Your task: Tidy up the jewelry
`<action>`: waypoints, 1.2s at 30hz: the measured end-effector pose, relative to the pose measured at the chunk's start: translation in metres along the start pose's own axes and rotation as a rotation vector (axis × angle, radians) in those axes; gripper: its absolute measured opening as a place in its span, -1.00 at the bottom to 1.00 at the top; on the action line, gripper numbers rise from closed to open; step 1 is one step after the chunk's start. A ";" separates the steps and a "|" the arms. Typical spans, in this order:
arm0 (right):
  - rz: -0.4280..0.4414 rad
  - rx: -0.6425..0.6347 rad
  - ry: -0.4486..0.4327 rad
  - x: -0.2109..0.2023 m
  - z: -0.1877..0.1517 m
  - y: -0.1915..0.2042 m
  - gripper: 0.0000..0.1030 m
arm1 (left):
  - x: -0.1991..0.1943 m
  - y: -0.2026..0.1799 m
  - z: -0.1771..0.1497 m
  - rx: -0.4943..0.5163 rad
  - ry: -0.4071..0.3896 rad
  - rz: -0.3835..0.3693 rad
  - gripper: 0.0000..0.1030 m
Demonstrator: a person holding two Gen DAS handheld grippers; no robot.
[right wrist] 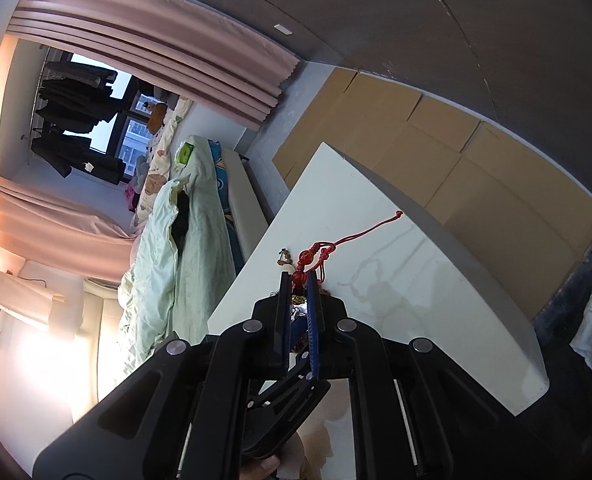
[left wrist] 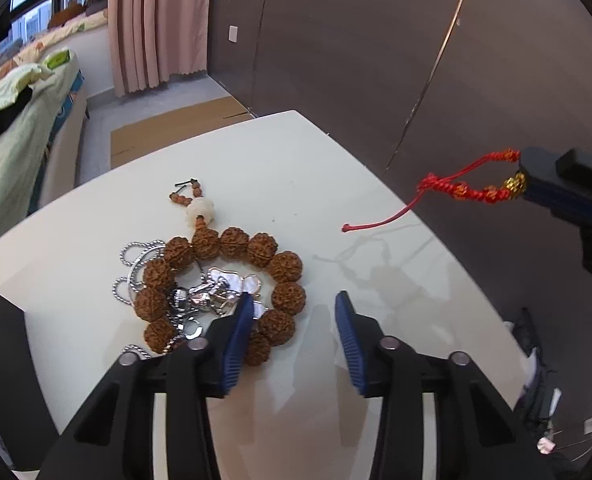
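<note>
A brown bead bracelet (left wrist: 283, 268) with a white bead and small tassel lies on the white table (left wrist: 296, 168), over silver chains (left wrist: 135, 256) and shiny pendants (left wrist: 219, 292). My left gripper (left wrist: 293, 304) is open just above the bracelet's near right side, its left finger over the beads. My right gripper (left wrist: 522, 174) is shut on a red cord bracelet (left wrist: 472, 190) with red and gold beads, held in the air above the table's right edge. In the right wrist view the red cord bracelet (right wrist: 320, 250) sticks out from that shut gripper (right wrist: 299, 280).
A bed (left wrist: 19, 116) with green bedding stands left of the table. Flat cardboard (left wrist: 175, 128) lies on the floor beyond it. A dark wall panel (left wrist: 376, 40) and pink curtain (left wrist: 155, 24) stand behind. Clutter (left wrist: 544, 400) sits on the floor at right.
</note>
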State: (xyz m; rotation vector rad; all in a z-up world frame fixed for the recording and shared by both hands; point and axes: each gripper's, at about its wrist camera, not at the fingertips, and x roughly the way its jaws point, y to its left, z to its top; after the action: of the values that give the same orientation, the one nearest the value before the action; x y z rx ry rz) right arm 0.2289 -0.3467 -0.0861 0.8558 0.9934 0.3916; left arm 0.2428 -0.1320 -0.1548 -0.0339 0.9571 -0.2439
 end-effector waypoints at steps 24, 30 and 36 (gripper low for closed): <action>0.010 -0.068 0.063 0.019 -0.013 0.016 -0.84 | -0.081 0.093 0.012 -0.324 -0.090 -0.275 -0.72; 0.015 -0.108 0.090 0.029 -0.021 0.026 -0.84 | -0.105 0.113 0.011 -0.411 -0.115 -0.389 -0.72; 0.018 -0.155 0.121 0.041 -0.030 0.038 -0.84 | -0.133 0.115 0.009 -0.441 -0.154 -0.454 -0.72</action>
State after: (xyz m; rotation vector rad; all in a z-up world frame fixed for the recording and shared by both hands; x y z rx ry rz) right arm 0.2273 -0.2831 -0.0879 0.7078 1.0531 0.5332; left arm 0.1989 0.0087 -0.0583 -0.6713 0.8255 -0.4369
